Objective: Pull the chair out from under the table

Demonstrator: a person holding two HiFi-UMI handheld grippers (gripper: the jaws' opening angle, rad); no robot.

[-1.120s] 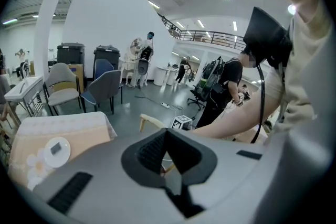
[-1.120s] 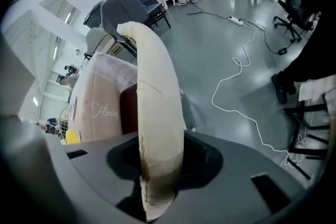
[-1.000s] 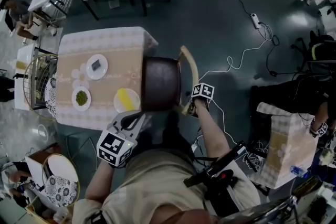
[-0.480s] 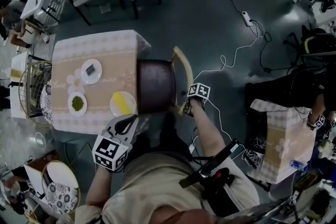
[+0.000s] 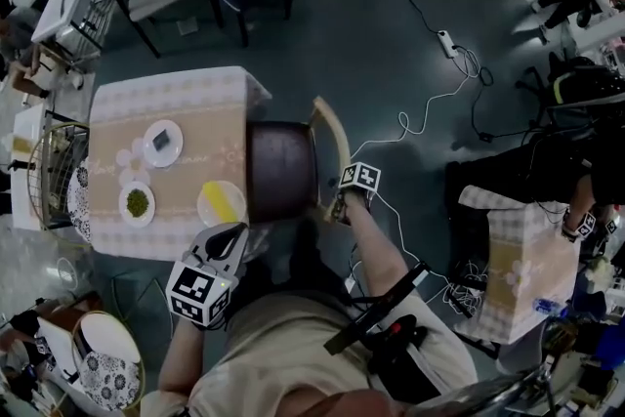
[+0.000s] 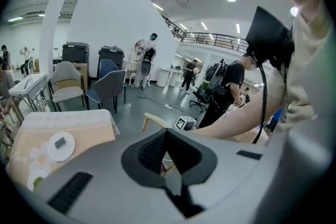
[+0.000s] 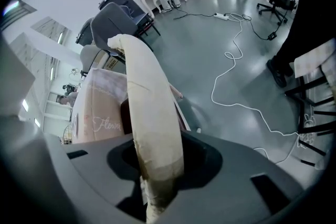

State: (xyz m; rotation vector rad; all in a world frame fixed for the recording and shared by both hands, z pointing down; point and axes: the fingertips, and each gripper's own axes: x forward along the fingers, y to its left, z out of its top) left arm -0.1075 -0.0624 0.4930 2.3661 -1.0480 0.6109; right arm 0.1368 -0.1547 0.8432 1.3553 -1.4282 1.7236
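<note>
Your right gripper [image 5: 340,205] has its jaws clenched on the near end of the curved backrest [image 7: 149,97], which rises out from between them. That makes a solid handle for dragging the chair [image 5: 280,161], which sits beyond the jaws, against the edge of the worktop [image 5: 186,93]. Your left gripper [image 5: 232,234] idles, jaws closed on nothing, seemingly unneeded here.

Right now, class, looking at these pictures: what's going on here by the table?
A person holds a gripper in each hand. The right gripper is shut on the curved backrest of the chair, near one end. The chair's seat sits close against the edge of the table. The left gripper hangs by the table's corner, jaws together, holding nothing.
</note>
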